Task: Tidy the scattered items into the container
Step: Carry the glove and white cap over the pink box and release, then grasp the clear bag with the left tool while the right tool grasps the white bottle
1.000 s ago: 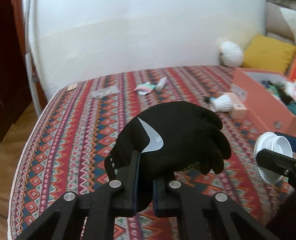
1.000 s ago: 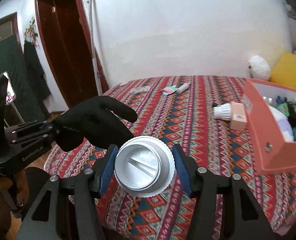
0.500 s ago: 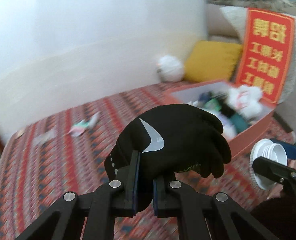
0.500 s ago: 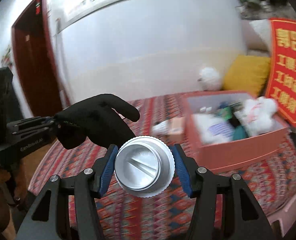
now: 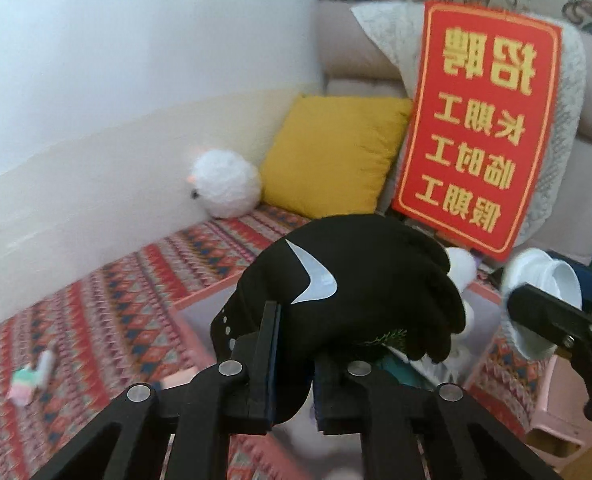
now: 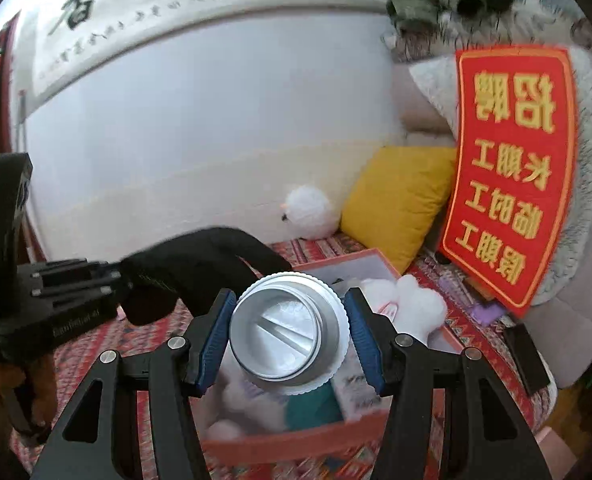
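Pink box (image 6: 296, 442) blurred behind white lid (image 6: 289, 334)

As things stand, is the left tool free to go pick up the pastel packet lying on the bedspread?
Probably not: the left tool is shut on the black glove. The pastel packet lies unobstructed on the bedspread.

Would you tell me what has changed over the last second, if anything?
Both grippers swung from the open bedspread toward the pink box, which now sits just beyond them. The left gripper stays clamped on the black glove; the right gripper still holds the white lid.
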Demonstrator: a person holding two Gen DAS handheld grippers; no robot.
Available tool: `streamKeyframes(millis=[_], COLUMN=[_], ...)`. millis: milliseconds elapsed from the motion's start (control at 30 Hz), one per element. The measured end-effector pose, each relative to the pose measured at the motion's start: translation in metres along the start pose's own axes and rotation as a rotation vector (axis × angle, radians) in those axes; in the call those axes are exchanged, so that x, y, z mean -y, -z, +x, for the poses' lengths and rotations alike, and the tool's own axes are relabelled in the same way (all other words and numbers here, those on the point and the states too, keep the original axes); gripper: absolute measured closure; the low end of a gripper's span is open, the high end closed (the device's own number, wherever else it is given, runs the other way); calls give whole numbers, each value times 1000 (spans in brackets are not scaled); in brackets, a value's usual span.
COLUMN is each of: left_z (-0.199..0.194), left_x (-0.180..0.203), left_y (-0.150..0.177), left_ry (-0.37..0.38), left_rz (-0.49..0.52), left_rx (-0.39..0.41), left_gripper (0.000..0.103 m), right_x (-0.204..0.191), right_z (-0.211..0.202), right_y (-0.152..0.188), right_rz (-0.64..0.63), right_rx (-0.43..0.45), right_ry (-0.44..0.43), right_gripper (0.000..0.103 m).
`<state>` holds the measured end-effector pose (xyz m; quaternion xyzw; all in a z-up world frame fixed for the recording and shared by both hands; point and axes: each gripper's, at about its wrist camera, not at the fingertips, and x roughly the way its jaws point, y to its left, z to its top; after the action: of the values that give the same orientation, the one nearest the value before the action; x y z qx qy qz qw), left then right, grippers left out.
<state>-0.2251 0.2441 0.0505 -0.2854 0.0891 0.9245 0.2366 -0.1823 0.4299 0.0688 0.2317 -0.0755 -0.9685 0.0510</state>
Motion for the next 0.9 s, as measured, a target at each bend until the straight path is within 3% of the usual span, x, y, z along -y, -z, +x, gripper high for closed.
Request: streamKeyframes(millis=[33, 67, 100, 133, 267, 433, 600, 900], left_z=[27, 45, 64, 76, 103, 84, 23, -105], left_x=[0, -5, -10, -20, -52, -88, -116, -159], left_y=[-2, 0, 1, 7, 32, 64, 95, 150], left_ry=[2, 2, 2, 10, 32, -29, -92, -205], left_rz=[-5, -34, -63, -111, -230, -280, -315, -361], left_rx=[-36, -61, -85, -109, -189, -200, -170, -84], left_gripper=[67, 41, 30, 20, 20, 20, 20, 17], right_x=[12, 22, 28, 33, 44, 23, -15, -141], right_z=[22, 41, 52, 62, 85, 64, 20, -44], right_y=[0, 3, 7, 13, 36, 55, 52, 62], right_rz=[18, 42, 64, 83, 122, 122, 92, -67], right_rx=[-25, -44, -56, -64, -127, -145, -102, -63], right_ry=[6, 23, 41, 54, 62, 57, 22, -93], right_gripper=[43, 36, 17, 10, 6, 6, 6, 2])
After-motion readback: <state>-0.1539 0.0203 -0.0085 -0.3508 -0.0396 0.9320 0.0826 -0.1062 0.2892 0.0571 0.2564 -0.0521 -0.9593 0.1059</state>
